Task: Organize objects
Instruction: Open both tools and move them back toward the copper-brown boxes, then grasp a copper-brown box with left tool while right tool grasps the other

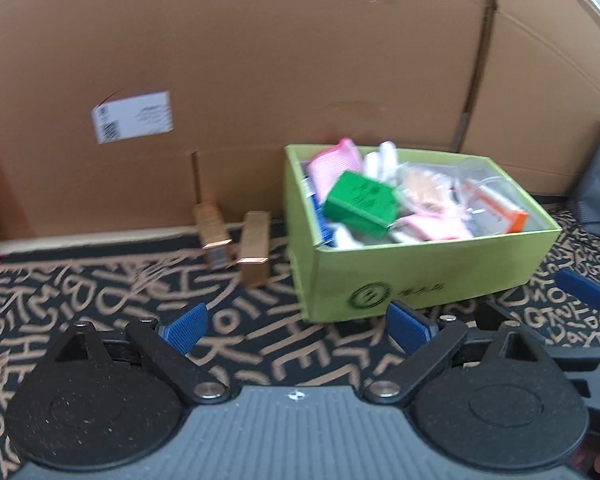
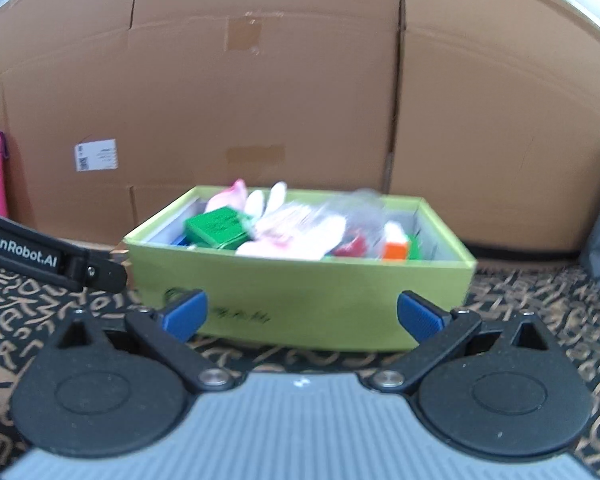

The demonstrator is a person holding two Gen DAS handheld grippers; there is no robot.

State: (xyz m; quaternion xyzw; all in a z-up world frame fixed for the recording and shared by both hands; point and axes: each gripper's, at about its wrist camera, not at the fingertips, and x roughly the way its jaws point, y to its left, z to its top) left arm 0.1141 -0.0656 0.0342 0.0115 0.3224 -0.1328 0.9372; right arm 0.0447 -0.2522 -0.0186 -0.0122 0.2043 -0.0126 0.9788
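Now both claws — left claw (image 1: 298,326), right claw (image 2: 302,316) — stand wide apart and empty before the green box (image 2: 300,292); next, probably, pick an item to sort.

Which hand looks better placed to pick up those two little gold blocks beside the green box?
Probably left: its open tool looks toward the gold blocks; the right tool faces the green box.

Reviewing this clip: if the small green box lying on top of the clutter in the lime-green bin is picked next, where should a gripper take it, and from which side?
Probably from above, across the small green box's two narrower side faces. It lies tilted on top of the pile in the lime-green bin, top face exposed, while the bin walls and packets crowd its sides. Tilt the jaws to match its slant. Both grippers, left and right, are open and empty.
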